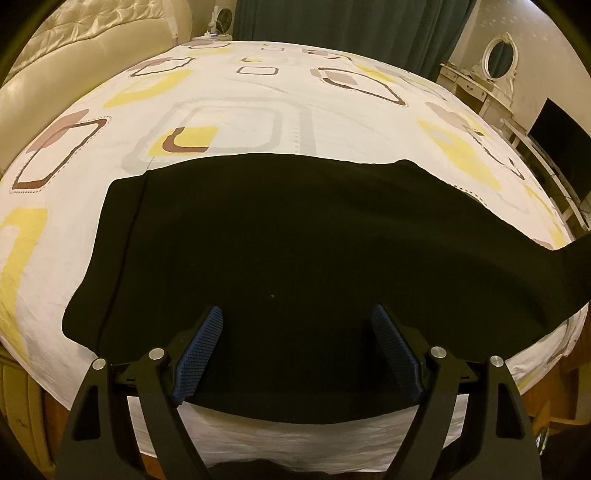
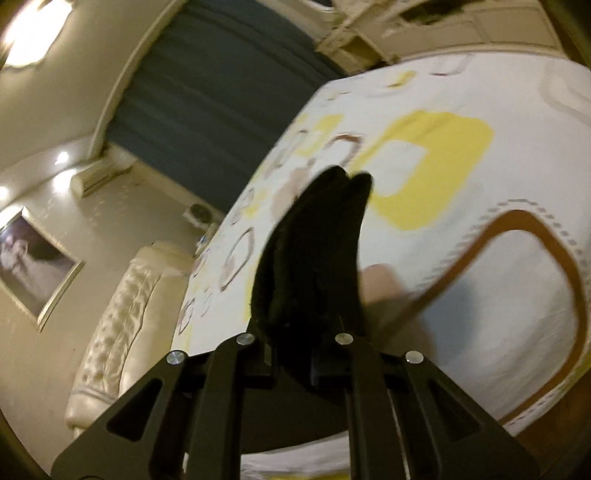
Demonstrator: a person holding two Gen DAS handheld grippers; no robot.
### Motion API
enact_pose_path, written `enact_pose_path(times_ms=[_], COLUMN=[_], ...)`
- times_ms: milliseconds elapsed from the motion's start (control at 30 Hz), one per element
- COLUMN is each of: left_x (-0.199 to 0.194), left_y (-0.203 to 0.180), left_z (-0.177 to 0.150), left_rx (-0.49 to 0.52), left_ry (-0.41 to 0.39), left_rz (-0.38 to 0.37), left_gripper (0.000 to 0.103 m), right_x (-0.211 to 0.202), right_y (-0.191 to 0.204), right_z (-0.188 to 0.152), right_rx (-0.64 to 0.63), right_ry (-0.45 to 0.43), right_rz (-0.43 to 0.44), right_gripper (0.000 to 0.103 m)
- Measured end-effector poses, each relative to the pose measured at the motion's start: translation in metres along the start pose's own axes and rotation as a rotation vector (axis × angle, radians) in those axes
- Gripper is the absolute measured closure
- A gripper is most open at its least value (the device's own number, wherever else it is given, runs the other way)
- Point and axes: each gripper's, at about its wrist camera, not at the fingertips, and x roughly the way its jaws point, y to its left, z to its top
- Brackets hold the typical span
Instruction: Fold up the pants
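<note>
The black pants (image 1: 280, 251) lie spread across the near part of the bed, with the waistband end at the left and the legs running off to the right. My left gripper (image 1: 297, 321) is open, its blue pads (image 1: 201, 347) hovering over the pants' near edge. In the right wrist view my right gripper (image 2: 306, 328) is shut on a bunch of the black pants fabric (image 2: 317, 251), which stands up between the fingers above the bed. The view is tilted and blurred.
The bed has a white sheet (image 1: 236, 96) with yellow and brown squares. A cream padded headboard (image 1: 74, 55) is at the left, dark curtains (image 1: 332, 22) behind, and a white dresser with a mirror (image 1: 495, 62) and a dark screen (image 1: 561, 140) at the right.
</note>
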Motion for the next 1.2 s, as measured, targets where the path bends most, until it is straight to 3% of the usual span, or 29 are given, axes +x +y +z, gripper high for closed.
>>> enact_pose_path(times_ms=[200, 433, 833, 1200], left_x=[-0.003, -0.007, -0.011, -0.009], left_y=[0.000, -0.001, -0.005, -0.004], left_z=[0.000, 0.001, 0.002, 0.002], left_rx=[0.006, 0.007, 0.022, 0.013], left_ry=[-0.008, -0.014, -0.021, -0.015], left_rz=[-0.003, -0.012, -0.018, -0.018], left_gripper=[0.021, 0.021, 0.021, 0.021], right_x=[0.034, 0.076, 0.126, 0.169], right_y=[0.077, 0.124, 0.159, 0.169], right_z=[-0.041, -0.090, -0.175, -0.229], right_rx=[-0.143, -0.232, -0.446, -0.537], right_ry=[0.064, 0.157, 0.295, 0.401], right_rz=[0.026, 0.021, -0.099, -0.132], right_gripper=[0.092, 0.092, 0.093, 0.093])
